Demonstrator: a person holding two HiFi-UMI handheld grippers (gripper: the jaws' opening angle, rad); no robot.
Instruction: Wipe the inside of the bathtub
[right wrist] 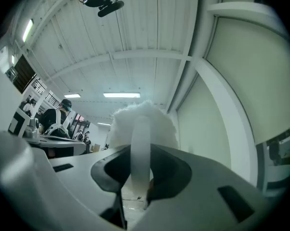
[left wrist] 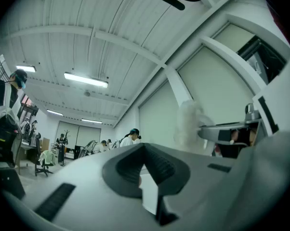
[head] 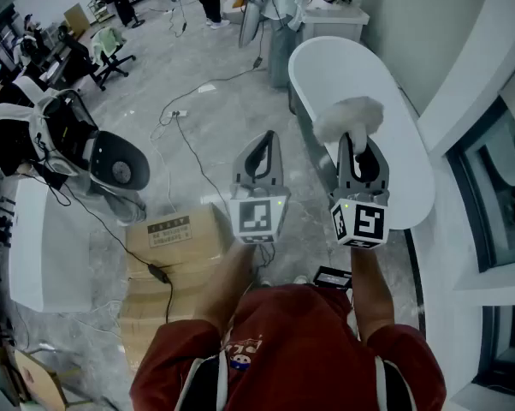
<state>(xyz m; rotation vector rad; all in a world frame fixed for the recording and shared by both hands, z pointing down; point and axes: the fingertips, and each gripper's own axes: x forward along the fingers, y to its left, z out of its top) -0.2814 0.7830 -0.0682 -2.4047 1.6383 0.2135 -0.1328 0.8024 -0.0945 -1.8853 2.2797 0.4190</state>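
The white bathtub (head: 330, 62) is located at the right of the head view, beside the wall. The right gripper (head: 358, 146) (right wrist: 140, 150) is clenched on the white handle (right wrist: 139, 153) of a fluffy white duster (head: 350, 116) (right wrist: 144, 121), and the duster head is seen over the tub's near half. The left gripper (head: 268, 140) (left wrist: 145, 149) is held just beside the right one, with its jaws closed together and nothing gripped between them. A cardboard box (head: 176, 236) is seen on the floor to the left.
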